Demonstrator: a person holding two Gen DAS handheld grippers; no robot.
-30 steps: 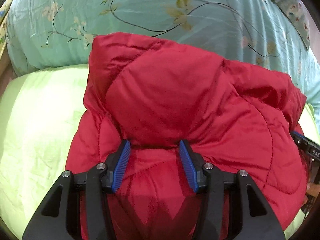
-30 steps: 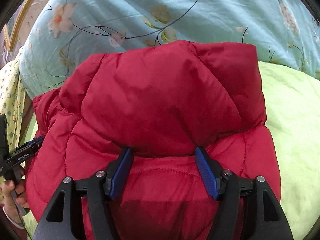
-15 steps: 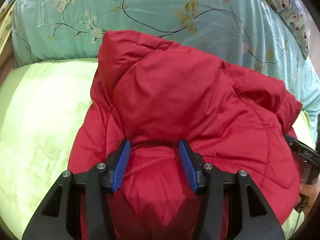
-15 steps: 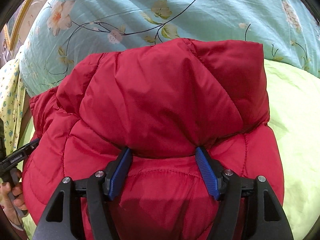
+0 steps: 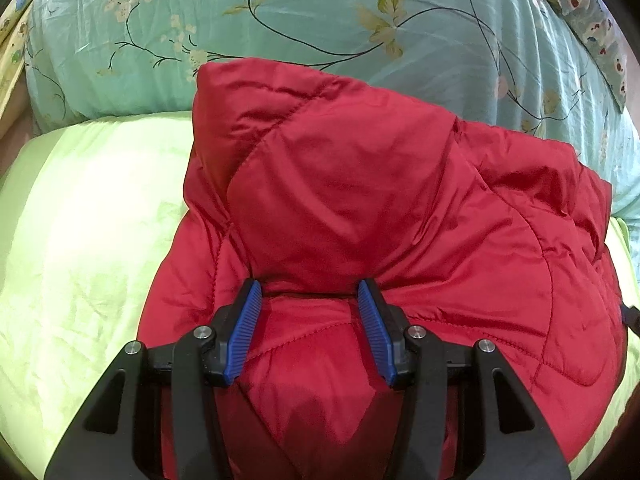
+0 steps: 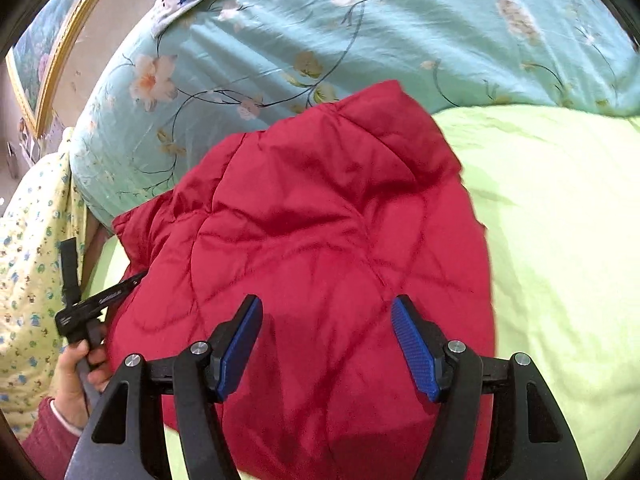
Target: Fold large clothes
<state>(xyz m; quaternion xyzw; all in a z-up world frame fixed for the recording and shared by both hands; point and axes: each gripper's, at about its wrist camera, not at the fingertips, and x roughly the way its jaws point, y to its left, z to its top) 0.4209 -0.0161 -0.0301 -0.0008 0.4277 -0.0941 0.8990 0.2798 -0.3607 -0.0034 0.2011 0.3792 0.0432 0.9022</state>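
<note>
Red padded jacket (image 5: 360, 208) lies on a lime-green sheet (image 5: 80, 240) against a floral quilt (image 5: 320, 12); left jaws grip it, right jaws gape.

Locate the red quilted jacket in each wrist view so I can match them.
Left wrist: red quilted jacket fills centre and right, a fold clamped in the left gripper.
Right wrist: it fills the centre, under the open right gripper.
Shared landmark: teal floral quilt along the top.
</note>
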